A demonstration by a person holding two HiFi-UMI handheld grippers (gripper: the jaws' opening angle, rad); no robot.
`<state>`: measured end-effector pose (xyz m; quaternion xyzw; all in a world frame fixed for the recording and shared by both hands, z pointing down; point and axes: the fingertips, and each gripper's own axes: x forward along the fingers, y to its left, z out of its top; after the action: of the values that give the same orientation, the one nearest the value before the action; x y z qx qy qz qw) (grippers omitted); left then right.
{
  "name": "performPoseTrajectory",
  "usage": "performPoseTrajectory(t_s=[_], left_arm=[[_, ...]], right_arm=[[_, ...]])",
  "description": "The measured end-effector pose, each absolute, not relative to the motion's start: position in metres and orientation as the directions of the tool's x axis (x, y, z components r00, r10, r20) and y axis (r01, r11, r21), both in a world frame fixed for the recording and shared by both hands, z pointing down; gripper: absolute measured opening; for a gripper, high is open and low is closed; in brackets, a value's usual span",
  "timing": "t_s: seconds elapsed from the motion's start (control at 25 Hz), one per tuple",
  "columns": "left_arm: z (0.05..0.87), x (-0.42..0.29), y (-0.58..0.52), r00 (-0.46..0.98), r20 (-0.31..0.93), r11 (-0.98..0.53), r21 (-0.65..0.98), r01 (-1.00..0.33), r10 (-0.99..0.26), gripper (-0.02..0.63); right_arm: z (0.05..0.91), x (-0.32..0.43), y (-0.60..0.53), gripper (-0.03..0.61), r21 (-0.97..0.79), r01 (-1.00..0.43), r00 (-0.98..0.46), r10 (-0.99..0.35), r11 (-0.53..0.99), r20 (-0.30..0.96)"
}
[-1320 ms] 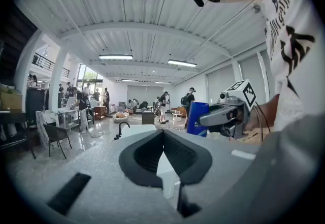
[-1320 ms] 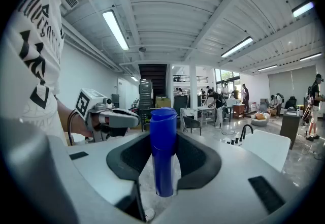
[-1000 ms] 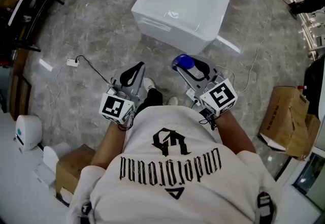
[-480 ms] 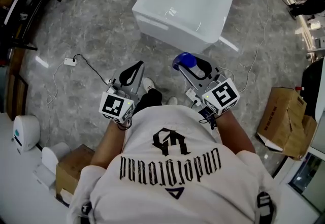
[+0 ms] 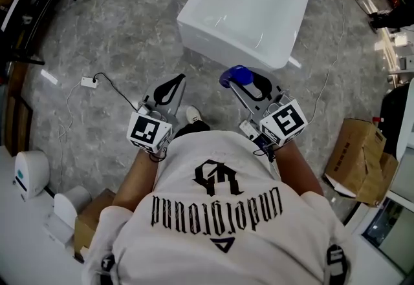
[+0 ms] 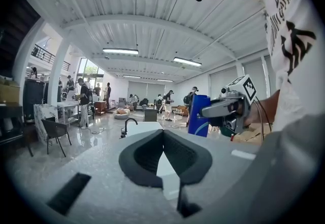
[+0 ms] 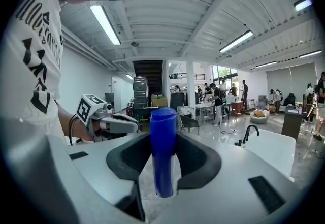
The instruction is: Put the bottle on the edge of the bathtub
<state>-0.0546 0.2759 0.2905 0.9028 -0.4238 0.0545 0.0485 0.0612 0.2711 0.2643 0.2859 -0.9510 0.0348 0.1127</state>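
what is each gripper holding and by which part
The right gripper holds the blue bottle, jaws clamped on the sides of its body, its top sticking out above. The left gripper is shut and holds nothing.

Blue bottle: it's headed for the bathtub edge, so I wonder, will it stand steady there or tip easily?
The blue bottle looks tall and slim, so it probably tips easily. Its smooth wall may slip between the fingers. It shows no dent in the grip, so it is likely stiff.
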Motion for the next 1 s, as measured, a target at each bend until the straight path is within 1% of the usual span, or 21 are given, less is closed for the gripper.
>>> performPoseTrajectory(t_s=[0.52, 0.76, 1.0], left_arm=[[0.284, -0.110, 0.231, 0.643, 0.144, -0.641, 0.068, -0.764, -0.752, 0.015], [0.283, -0.112, 0.214, 0.624, 0.143, -0.623, 0.057, -0.780, -0.768, 0.015], [0.286, -0.110, 0.184, 0.584, 0.146, -0.576, 0.097, -0.812, -0.798, 0.015]], right_arm=[[0.251, 0.010, 0.218, 0.155, -0.005, -0.560, -0.806, -0.543, 0.828, 0.233], [0.252, 0.010, 0.198, 0.155, 0.010, -0.540, -0.817, -0.528, 0.841, 0.231], [0.257, 0.019, 0.162, 0.155, 0.012, -0.510, -0.834, -0.499, 0.860, 0.236]])
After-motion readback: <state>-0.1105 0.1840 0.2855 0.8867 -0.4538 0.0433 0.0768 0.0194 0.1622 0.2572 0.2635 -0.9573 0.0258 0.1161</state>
